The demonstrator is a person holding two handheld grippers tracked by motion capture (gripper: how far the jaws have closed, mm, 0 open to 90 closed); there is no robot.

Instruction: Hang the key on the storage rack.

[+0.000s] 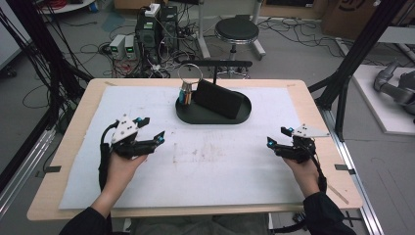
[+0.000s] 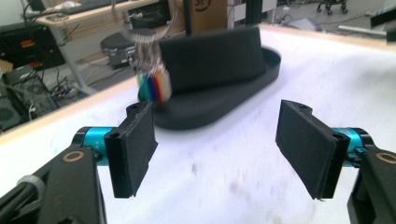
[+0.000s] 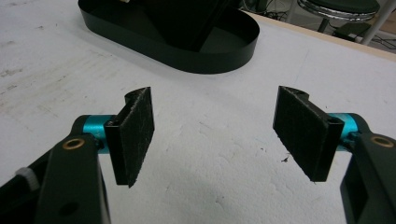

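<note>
The person stands at the worktop (image 1: 318,117) with a tool in each hand, both held low over the white sheet (image 1: 205,161) that covers it. The left tool (image 1: 151,131) has its two black pads spread wide with nothing between them — only bare sheet shows in the gap in the left gripper view (image 2: 217,140). The right tool (image 1: 276,138) is likewise spread wide and holds nothing; its own view shows bare, faintly stained sheet between the pads (image 3: 215,130).

Toward the far middle of the sheet sits a black oval tray (image 1: 195,117). Inside it a black wedge-shaped block (image 1: 218,98) stands leaning, and just beside the block, at the tray's left end, hangs a bunch of small coloured tags (image 1: 185,95) on a wire ring (image 1: 190,73). In the left gripper view the tags (image 2: 154,88) are blurred, showing green, blue, red and white stripes in front of the block (image 2: 210,56), with the tray's (image 2: 219,105) rim below them.

The left tool points toward the tray's left end and sits near it, apart from it. The right tool rests well to the right — farther from the tray (image 3: 187,58).
</note>
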